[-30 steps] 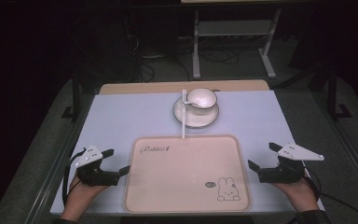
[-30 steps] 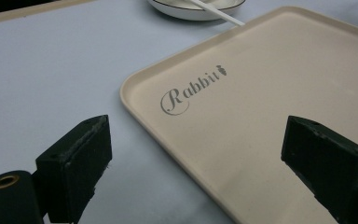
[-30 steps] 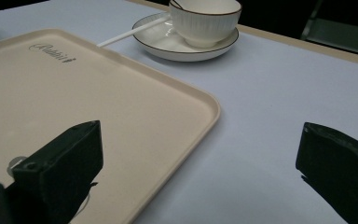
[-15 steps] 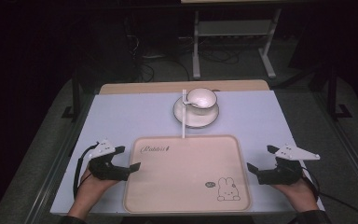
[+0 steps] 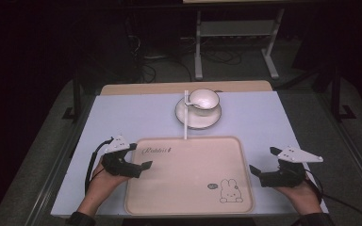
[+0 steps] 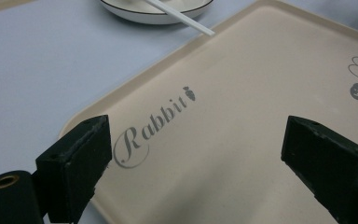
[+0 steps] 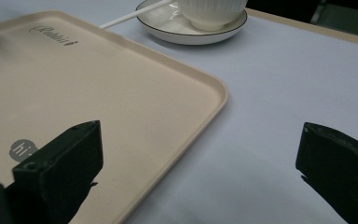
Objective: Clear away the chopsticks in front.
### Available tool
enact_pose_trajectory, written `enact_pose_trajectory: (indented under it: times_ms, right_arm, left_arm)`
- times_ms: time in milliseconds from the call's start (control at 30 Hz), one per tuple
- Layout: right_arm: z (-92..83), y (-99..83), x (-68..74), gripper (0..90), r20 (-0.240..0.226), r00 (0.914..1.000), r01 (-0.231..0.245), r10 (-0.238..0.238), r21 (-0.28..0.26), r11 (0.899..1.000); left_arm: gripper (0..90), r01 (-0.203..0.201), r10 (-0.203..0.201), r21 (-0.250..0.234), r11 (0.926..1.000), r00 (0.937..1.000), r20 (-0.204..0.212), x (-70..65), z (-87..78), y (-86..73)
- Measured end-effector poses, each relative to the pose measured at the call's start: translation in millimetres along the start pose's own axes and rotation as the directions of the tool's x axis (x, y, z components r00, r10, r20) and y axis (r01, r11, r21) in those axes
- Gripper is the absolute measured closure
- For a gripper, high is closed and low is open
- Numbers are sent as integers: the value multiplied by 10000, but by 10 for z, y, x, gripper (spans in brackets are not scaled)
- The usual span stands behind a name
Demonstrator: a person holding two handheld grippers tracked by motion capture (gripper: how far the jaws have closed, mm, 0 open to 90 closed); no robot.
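A beige tray point(image 5: 188, 179) printed with "Rabbit" and a bunny lies at the table's near edge. Behind it a white cup point(image 5: 204, 99) stands on a white saucer point(image 5: 197, 116), and a long white spoon point(image 5: 185, 115) slants from the cup down to the tray's far rim. My left gripper point(image 5: 143, 165) is open over the tray's left edge, its jaws straddling the "Rabbit" lettering point(image 6: 156, 126). My right gripper point(image 5: 253, 169) is open just right of the tray point(image 7: 121, 107), one jaw above the tray's right rim and the other above the bare mat. Nothing is held.
A pale blue mat point(image 5: 132, 117) covers the wooden table point(image 5: 169, 87). Beyond the table stand a metal shelf frame point(image 5: 235, 42) and cables on a dark floor. Dark grey floor borders both sides of the table.
My left gripper has moved right, from beside the tray to over its left edge. The right gripper has shifted slightly toward the tray.
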State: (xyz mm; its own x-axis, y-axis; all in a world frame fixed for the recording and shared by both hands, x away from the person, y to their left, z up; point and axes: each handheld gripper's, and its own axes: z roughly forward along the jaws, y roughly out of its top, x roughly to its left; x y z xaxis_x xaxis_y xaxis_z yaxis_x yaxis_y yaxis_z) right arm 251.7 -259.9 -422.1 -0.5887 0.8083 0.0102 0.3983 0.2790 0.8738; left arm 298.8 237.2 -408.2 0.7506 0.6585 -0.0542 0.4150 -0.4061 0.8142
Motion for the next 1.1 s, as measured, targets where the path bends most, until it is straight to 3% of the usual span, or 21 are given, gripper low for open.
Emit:
enact_pose_trajectory:
  times_ms: [600, 1100]
  right_arm:
    - [-60, -30, -5, 0, 151, 9999, -81, 82, -92, 9999]
    - [-59, -35, -11, 0, 129, 9998, -131, 132, -106, 9999]
  left_arm:
    - [78, 75, -73, -266, 9996, 9999, 77, 145, 287, 361]
    - [81, 83, -83, -215, 9997, 10000, 44, 170, 685, 716]
